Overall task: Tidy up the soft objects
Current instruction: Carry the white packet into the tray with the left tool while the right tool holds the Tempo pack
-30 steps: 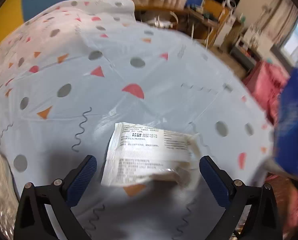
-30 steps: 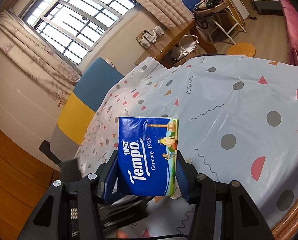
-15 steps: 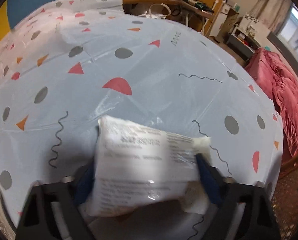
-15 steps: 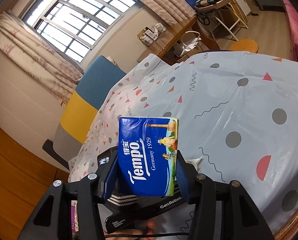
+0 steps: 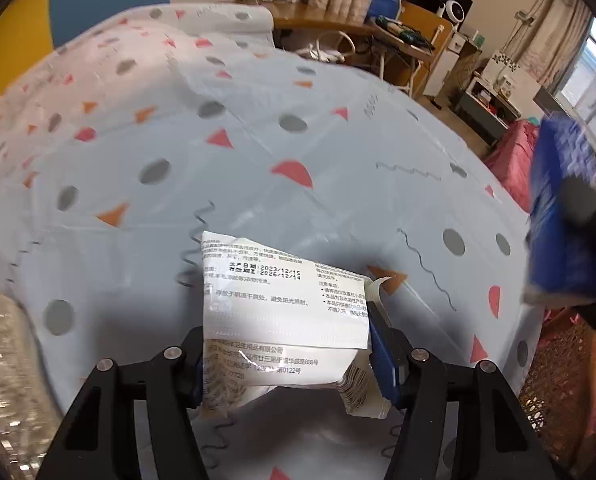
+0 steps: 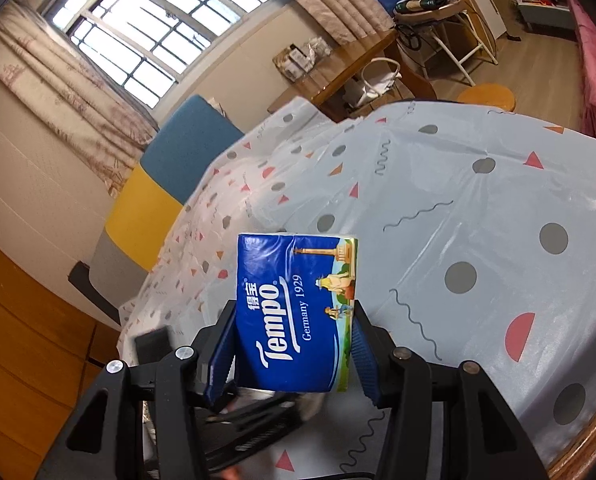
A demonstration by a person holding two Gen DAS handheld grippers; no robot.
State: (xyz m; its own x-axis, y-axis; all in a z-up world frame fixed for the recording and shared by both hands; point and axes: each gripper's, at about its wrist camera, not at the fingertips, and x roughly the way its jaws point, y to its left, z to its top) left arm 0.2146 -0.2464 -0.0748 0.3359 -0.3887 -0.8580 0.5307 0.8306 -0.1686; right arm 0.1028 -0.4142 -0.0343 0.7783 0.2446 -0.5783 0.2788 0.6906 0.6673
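Left gripper [image 5: 285, 354] having just been closing, now pinching white printed sachet [image 5: 281, 312] over patterned tablecloth [image 5: 338, 140], right gripper [image 6: 293, 354] clamping blue Tempo tissue pack [image 6: 293, 312].

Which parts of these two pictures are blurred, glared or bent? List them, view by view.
Left wrist view: the blue pack at the right edge is smeared; the white packet in the left claw shows a bright glare band; fisheye bends the tablecloth into a dome. Right wrist view: the Tempo pack in the right claw is sharp; the window is blown out.
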